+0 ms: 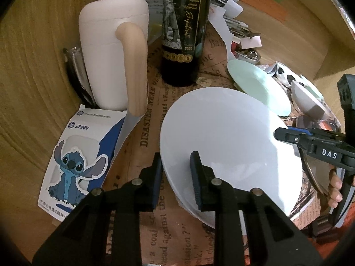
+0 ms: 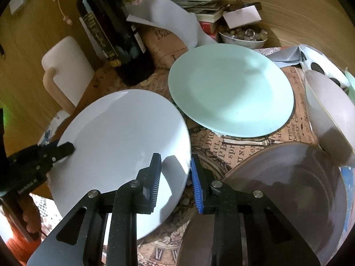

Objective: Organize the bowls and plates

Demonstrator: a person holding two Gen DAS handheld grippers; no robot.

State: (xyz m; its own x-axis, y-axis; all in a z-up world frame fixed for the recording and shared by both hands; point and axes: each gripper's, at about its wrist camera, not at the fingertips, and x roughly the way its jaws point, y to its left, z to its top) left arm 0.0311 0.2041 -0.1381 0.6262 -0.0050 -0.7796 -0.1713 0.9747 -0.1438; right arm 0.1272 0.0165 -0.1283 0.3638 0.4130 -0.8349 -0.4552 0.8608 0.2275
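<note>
A wooden counter point(image 1: 33, 93) is seen, its middle covered by brown paper printed like old newspaper point(image 1: 153, 119). On this paper a white plate point(image 1: 230, 137) is gripped at two opposite edges: the left hand-held gripper point(image 1: 176, 177) is closed on its near rim, one finger under the rim and one on top, and the right hand-held gripper point(image 2: 175, 177) is closed on the other rim in the same way. The plate is tilted; whether it is clear of the paper cannot be told. Just behind it a pale green plate point(image 2: 230, 90) lies flat on the paper, and a white bowl point(image 2: 328, 110) and a grey-brown dish point(image 2: 288, 190) are set to the right. A dark wine bottle point(image 1: 184, 33) and a white jug with a pale wooden handle point(image 1: 111, 51) stand at the back left, with a box bearing a blue cartoon sticker point(image 1: 75, 161) beside the jug. Loose papers point(image 2: 173, 22) and a small bowl of beads point(image 2: 244, 36) are heaped at the rear.
</note>
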